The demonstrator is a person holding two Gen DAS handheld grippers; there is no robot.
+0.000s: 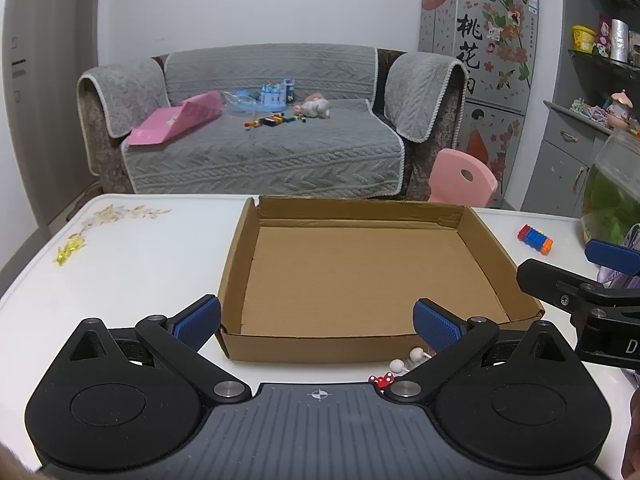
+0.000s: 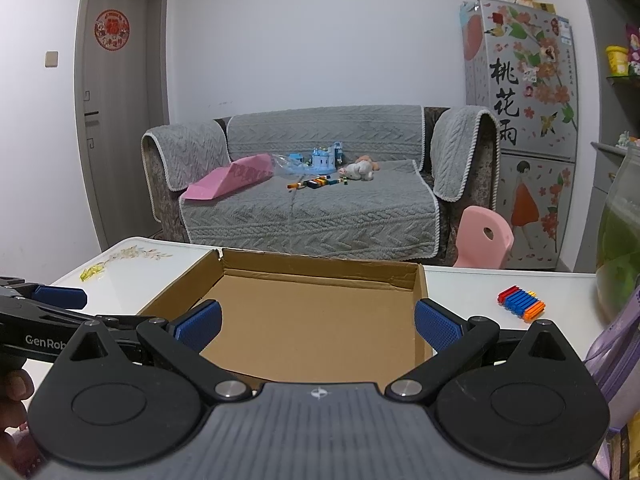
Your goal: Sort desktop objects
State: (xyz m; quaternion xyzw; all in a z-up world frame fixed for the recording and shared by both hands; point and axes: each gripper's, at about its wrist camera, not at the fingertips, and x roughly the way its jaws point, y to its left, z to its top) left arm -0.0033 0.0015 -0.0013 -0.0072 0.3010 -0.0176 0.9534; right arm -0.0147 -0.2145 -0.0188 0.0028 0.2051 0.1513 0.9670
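At the near table edge, left gripper (image 1: pixel 316 322) and right gripper (image 2: pixel 318 326) are held wide apart, nothing between. Small toys (image 1: pixel 394 368) lie by the empty box (image 1: pixel 360 340). Bricks (image 1: pixel 535 239) sit beyond, right.

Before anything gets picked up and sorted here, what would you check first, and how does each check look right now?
1. Cardboard box empty and ready: ok.
2. Left gripper open, nothing between its jaws: ok.
3. Right gripper open, nothing between its jaws: ok.
4. Colourful block toy lying free on the table, right of the box: ok.
5. Small white and red bits by the box's near wall fully seen: not ok, partly hidden behind the left gripper.
6. Yellow trinket graspable: cannot tell, too small.
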